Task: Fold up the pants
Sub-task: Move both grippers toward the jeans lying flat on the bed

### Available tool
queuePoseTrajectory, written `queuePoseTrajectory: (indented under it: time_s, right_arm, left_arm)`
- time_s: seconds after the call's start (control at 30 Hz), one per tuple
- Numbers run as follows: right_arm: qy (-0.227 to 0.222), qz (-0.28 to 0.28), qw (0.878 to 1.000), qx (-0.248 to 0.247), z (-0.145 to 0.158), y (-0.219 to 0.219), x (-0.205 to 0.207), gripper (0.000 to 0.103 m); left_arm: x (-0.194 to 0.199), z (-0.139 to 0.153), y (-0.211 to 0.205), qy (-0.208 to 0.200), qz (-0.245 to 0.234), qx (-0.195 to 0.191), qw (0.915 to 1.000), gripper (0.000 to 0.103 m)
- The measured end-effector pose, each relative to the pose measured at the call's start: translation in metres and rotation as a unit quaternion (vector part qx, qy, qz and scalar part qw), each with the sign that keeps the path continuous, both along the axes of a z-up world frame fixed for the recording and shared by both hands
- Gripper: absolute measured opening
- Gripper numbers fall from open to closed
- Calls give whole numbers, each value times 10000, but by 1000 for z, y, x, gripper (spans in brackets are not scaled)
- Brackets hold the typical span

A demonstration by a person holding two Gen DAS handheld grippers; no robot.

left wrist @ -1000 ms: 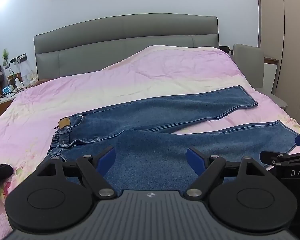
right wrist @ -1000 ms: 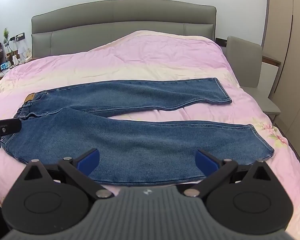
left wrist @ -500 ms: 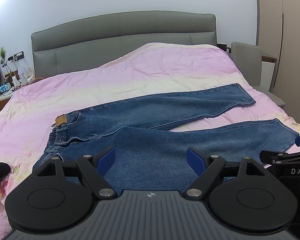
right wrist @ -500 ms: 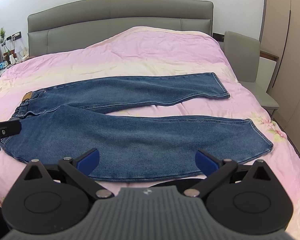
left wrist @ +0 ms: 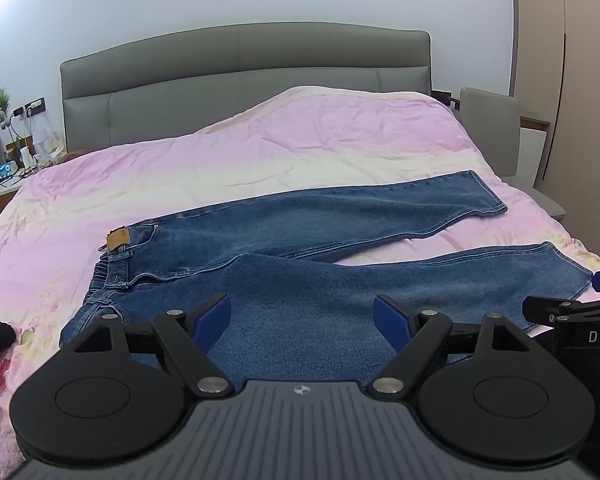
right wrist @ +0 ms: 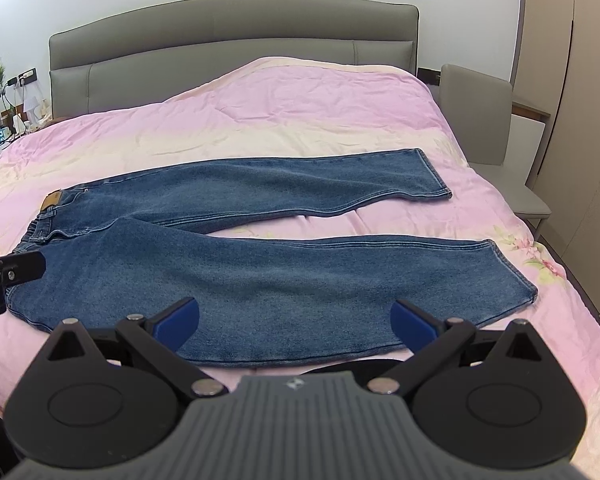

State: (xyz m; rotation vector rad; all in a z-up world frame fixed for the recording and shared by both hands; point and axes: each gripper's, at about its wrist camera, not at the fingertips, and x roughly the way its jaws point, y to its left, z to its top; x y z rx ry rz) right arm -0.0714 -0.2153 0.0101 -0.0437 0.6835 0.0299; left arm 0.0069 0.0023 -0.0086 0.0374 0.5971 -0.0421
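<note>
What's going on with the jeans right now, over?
Left gripper open, empty. Right gripper open, empty. Jeans flat on the pink bedspread, legs spread apart, not yet folded. Nothing in the way.

Left tool (left wrist: 302,318) and right tool (right wrist: 294,318) both level, side by side, fingers spread wide

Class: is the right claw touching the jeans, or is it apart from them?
Apart. The right wrist view shows the right claw open and empty, its fingertips hovering short of the jeans.
</note>
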Motion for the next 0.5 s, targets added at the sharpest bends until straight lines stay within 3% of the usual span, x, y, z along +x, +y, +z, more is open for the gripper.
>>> queuePoseTrajectory:
  time_s: [0.5]
  right_arm:
    - [-36,50,10000,-13,4,1,-3,98]
  left_arm:
    - [-3,4,5,-36,43,-16,10000,95]
